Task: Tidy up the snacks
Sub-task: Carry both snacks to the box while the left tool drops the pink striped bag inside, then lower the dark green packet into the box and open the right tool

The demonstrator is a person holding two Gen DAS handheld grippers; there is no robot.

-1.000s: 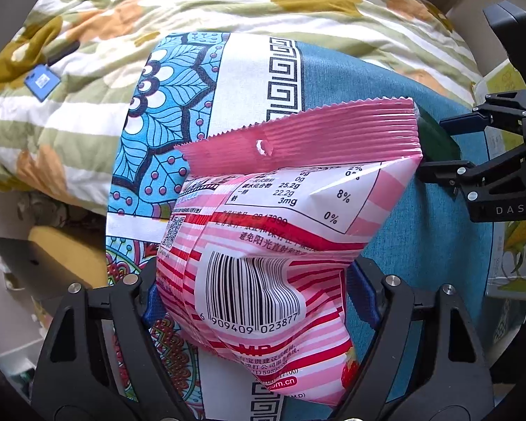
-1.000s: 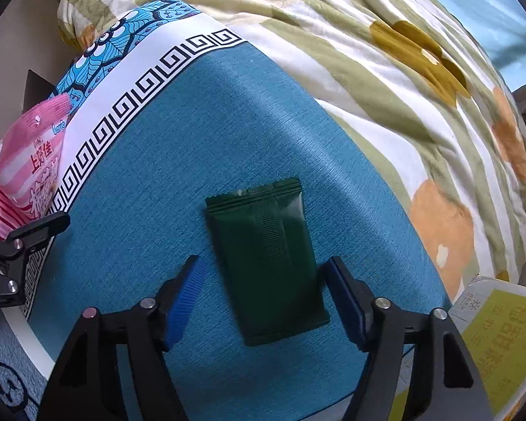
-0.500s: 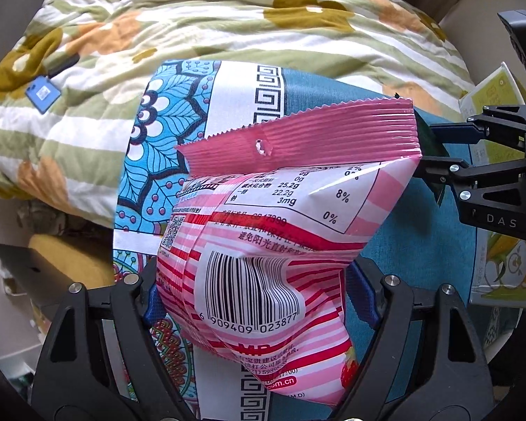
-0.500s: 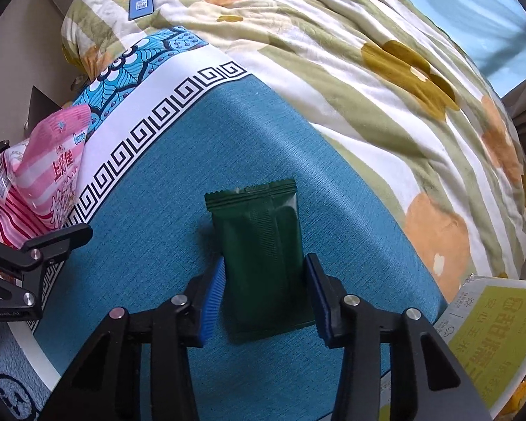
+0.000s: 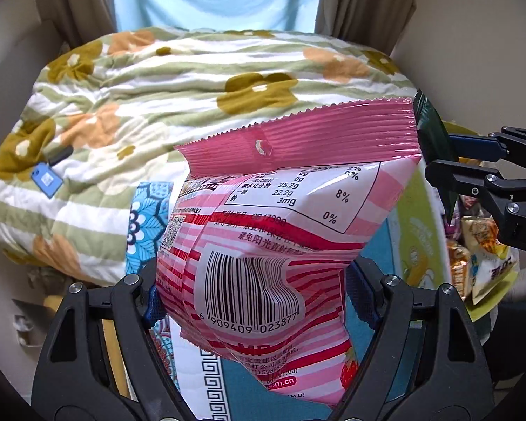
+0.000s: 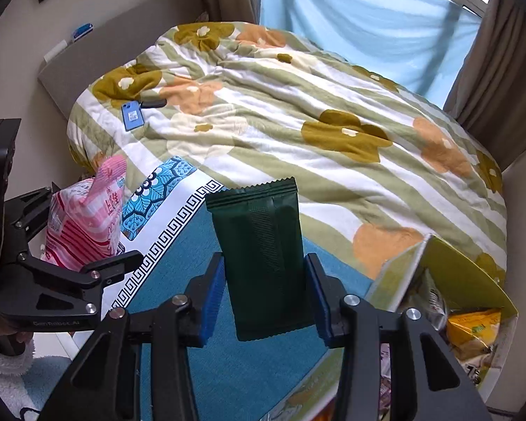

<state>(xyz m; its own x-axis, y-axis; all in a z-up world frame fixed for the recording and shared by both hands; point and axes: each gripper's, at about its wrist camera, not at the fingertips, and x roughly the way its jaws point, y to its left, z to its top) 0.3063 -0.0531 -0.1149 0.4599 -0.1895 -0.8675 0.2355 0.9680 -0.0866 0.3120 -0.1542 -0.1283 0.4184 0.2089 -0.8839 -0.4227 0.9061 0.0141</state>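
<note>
While both packs hang clear of the bed, the right gripper [image 6: 266, 298] has its fingers closed on the green pack [image 6: 263, 252], long axis running forward past the tips. The box [image 6: 473, 280] of snacks sits just right of those fingers, nearer this hand. The left gripper [image 5: 252, 298] clamps the pink bag [image 5: 280, 228], farther off.

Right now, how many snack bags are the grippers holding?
2. The pink striped bag is held in the left gripper, and the dark green packet in the right gripper. More snacks sit in the yellow box, some probably hidden.
</note>
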